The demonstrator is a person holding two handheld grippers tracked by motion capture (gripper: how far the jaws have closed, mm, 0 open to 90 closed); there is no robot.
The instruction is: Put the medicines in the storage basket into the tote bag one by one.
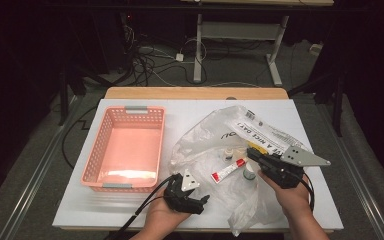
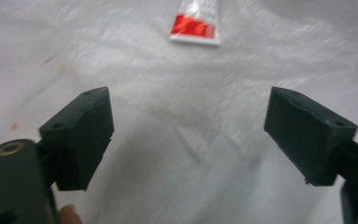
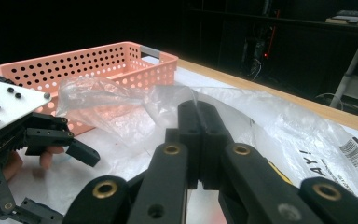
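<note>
A clear plastic bag [image 1: 211, 134] lies crumpled on the white table top [image 1: 90, 207]. Inside it are a red and white tube [image 1: 228, 170] and two small bottles [image 1: 228, 154] [image 1: 249, 171]. My right gripper [image 1: 253, 152] is shut on a fold of the bag's film, which rises from its tips [image 3: 197, 107] in the right gripper view. My left gripper [image 1: 204, 203] stands open at the bag's near left edge, nothing between its jaws. Over the film [image 2: 191, 154], my left gripper [image 2: 189, 116] faces the tube [image 2: 195, 23] farther ahead.
An empty pink perforated basket [image 1: 94, 150] stands on the left half of the table, also seen beyond the bag [image 3: 98, 60]. A yellow item [image 1: 257, 148] lies in the bag by the right gripper. The wooden far edge [image 1: 195, 93] borders a dark floor with cables.
</note>
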